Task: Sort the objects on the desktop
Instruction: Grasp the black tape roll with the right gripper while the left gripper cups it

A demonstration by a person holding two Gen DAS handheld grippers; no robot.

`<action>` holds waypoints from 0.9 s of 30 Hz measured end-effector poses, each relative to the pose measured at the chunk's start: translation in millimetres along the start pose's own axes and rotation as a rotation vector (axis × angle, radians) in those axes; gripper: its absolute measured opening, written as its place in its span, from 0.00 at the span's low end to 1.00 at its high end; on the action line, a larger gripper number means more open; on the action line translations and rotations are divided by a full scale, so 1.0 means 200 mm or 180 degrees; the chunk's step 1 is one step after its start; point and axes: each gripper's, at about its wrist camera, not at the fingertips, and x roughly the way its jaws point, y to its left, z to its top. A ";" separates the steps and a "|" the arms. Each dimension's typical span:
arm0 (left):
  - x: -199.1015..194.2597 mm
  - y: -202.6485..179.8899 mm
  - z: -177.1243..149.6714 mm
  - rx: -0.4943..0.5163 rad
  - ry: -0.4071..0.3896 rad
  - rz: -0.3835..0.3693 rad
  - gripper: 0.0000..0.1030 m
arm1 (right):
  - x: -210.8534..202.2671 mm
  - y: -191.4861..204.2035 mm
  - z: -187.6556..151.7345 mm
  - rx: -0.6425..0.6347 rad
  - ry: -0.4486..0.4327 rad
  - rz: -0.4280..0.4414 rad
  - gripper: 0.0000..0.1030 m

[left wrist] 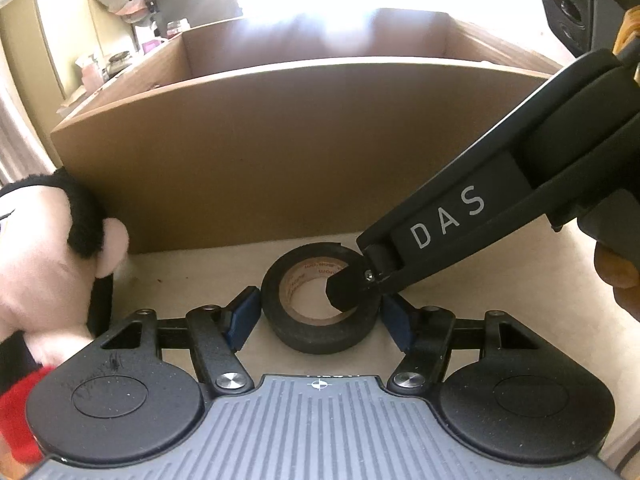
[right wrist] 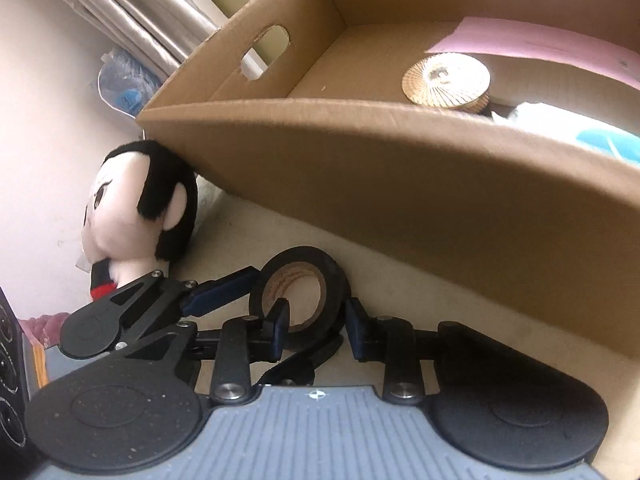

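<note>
A black tape roll (left wrist: 320,312) with a brown core lies flat on the beige desk just in front of a cardboard box (left wrist: 280,152). My left gripper (left wrist: 320,316) is open, its blue-padded fingers on either side of the roll, close to its outer wall. My right gripper (right wrist: 316,328) is also open around it: one finger (right wrist: 280,320) is inside the core, the other outside the wall. The right gripper's arm marked DAS (left wrist: 448,224) reaches in from the right in the left wrist view. The roll (right wrist: 304,284) shows in the right wrist view too.
A plush doll (left wrist: 48,264) with black hair sits left of the roll against the box; it also shows in the right wrist view (right wrist: 140,204). Inside the box (right wrist: 360,148) lie a woven round lid (right wrist: 446,80), a pink sheet (right wrist: 540,46) and a blue-white item (right wrist: 600,140).
</note>
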 end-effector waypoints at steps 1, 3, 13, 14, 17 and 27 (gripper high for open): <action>-0.02 -0.02 -0.01 0.0013 -0.0006 -0.0021 0.64 | -0.01 0.00 -0.02 0.0002 0.0003 -0.0013 0.32; -0.06 -0.05 -0.04 0.0039 -0.0013 -0.0063 0.64 | -0.04 0.00 -0.06 0.0012 0.0006 -0.0036 0.32; -0.28 -0.23 -0.21 0.0191 0.0021 -0.0219 0.64 | -0.18 -0.01 -0.28 0.0040 0.0071 -0.0084 0.33; -0.30 -0.25 -0.22 0.0193 0.0026 -0.0230 0.64 | -0.19 0.00 -0.30 0.0027 0.0081 -0.0092 0.32; -0.34 -0.28 -0.27 0.0204 0.0038 -0.0257 0.64 | -0.20 0.01 -0.33 -0.0032 0.0095 -0.0135 0.32; -0.32 -0.33 -0.26 0.0191 0.0054 -0.0300 0.64 | -0.16 0.07 -0.31 -0.0354 0.0062 -0.0396 0.32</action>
